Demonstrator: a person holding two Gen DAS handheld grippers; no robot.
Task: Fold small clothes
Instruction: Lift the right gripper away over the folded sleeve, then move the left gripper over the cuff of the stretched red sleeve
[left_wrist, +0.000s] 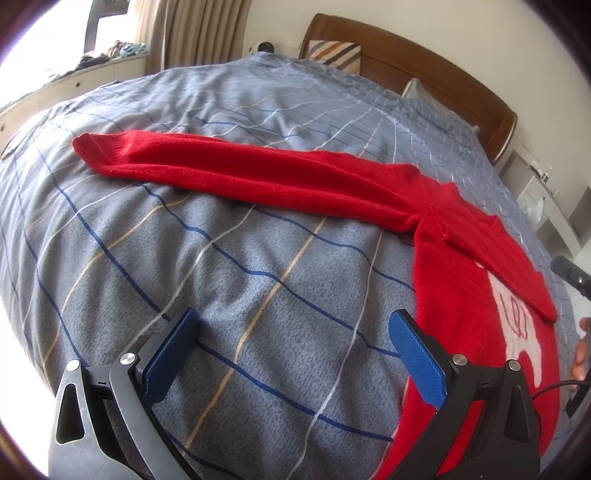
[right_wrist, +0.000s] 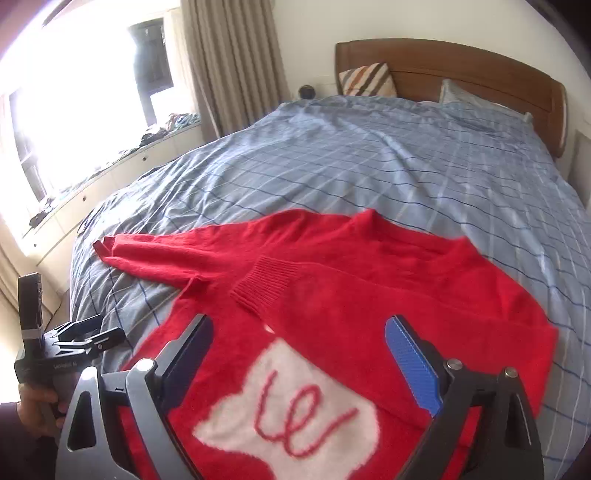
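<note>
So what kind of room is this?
A bedroom, most likely: a bed with a wooden headboard and pillows, curtains by a window, and a red sweater laid out for folding.

Home bedroom, bed w/ blue plaid duvet (right_wrist: 369, 166), wood headboard (right_wrist: 461, 70), pillows, curtains (right_wrist: 229, 62) by window

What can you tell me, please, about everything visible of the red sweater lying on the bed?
The red sweater is a fuzzy knit lying flat, front up, on the blue checked bedspread. A white patch with red looping stitching marks its chest. One sleeve stretches straight out across the bedspread; the other sleeve is folded over the body, its ribbed cuff near the patch. Both tongs, left and right, are open and grip nothing.
</note>
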